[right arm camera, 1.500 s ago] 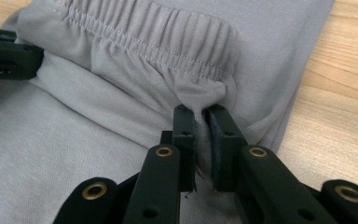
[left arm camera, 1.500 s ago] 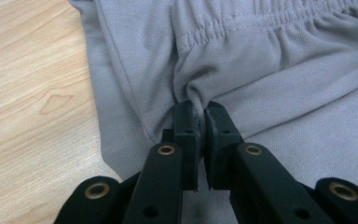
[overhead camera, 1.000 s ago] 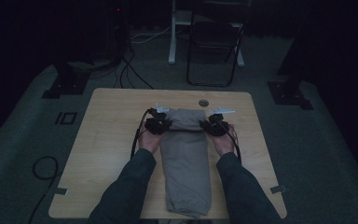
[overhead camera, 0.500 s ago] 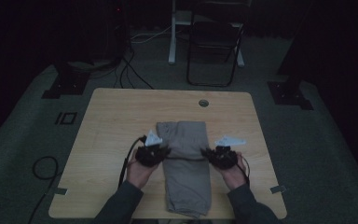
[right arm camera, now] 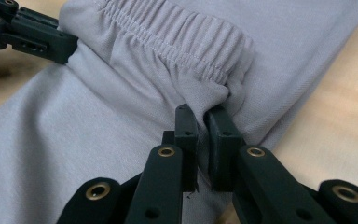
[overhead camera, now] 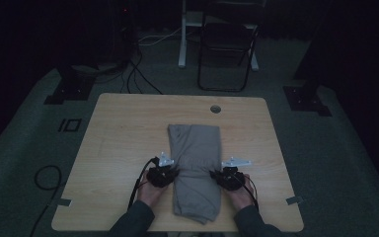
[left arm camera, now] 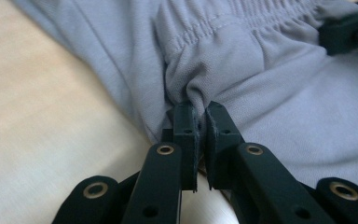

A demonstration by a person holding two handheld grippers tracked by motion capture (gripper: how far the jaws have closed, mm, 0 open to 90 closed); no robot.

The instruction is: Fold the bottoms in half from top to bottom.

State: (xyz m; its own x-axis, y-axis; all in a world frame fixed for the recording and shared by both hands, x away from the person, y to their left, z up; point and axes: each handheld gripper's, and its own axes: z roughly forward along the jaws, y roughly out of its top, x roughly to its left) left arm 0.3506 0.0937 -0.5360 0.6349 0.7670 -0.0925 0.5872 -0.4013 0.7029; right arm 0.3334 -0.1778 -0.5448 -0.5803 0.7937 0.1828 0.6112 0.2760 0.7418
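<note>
A dim room, seen from above: a light wooden bench [overhead camera: 123,148] stood on grey carpet, with a person's two forearms reaching in from the near edge. A grey pair of trousers [overhead camera: 196,168], folded into a long strip, lay down the middle of the bench, its near end just short of the bench's front edge.

The left hand-held gripper [overhead camera: 162,174] sat against the left edge of the trousers, and the right hand-held gripper [overhead camera: 228,177] sat against the right edge, level with each other about halfway along the strip. A black cable trailed from each toward the person.

In the left gripper view, the left hand-held gripper [left arm camera: 196,122] had its two black jaws nearly together, pinching a bunched fold of the trousers [left arm camera: 261,70] just below the gathered elastic waistband [left arm camera: 242,21]. The other gripper's black jaw showed at the top right corner.

In the right gripper view, the right hand-held gripper [right arm camera: 204,126] was likewise clamped on a fold of the trousers [right arm camera: 98,116] at the end of the waistband [right arm camera: 182,37], with the other gripper's jaw at the top left.

Beyond the bench stood a dark folding chair [overhead camera: 227,47] and cables on the floor.
</note>
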